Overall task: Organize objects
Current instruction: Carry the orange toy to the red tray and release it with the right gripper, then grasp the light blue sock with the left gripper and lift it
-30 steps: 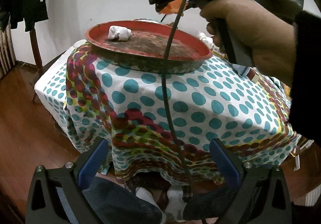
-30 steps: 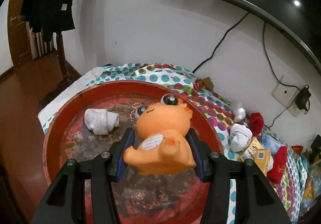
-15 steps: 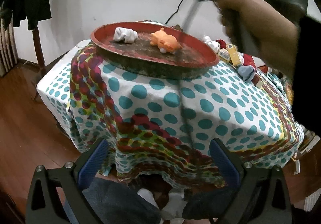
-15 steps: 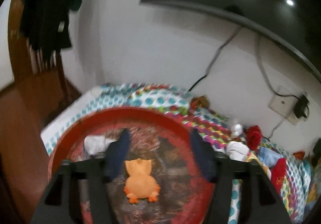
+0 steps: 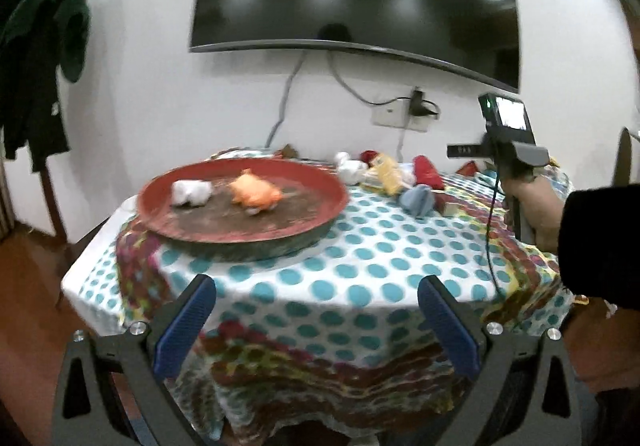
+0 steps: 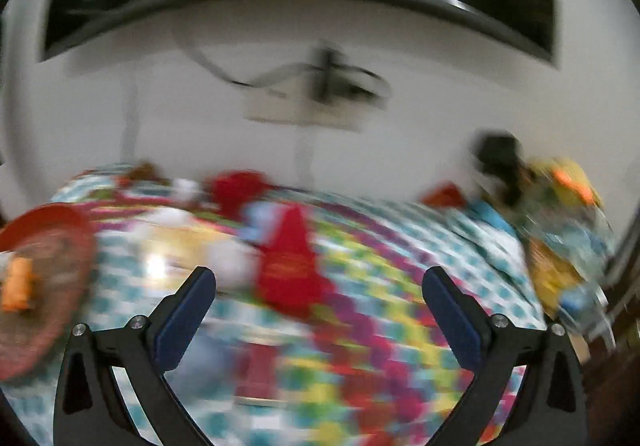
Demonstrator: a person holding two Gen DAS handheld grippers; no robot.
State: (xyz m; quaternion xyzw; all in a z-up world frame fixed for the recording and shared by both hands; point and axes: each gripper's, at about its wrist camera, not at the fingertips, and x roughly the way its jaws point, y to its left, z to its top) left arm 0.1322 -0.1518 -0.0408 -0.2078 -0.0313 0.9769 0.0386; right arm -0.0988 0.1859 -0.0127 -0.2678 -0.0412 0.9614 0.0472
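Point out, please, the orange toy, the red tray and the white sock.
orange toy (image 5: 254,193), left wrist view, middle of its body.
red tray (image 5: 320,182), left wrist view, far right rim.
white sock (image 5: 191,192), left wrist view, centre of the bundle.

The picture is strongly blurred. The right gripper (image 6: 319,296) is seen with its jaws opening and nothing between them, above a dotted tablecloth (image 6: 400,246) on which a red cloth item (image 6: 290,270) is laid. At the left edge, a red tray (image 6: 60,222) is seen with an orange toy (image 6: 18,284) in it.
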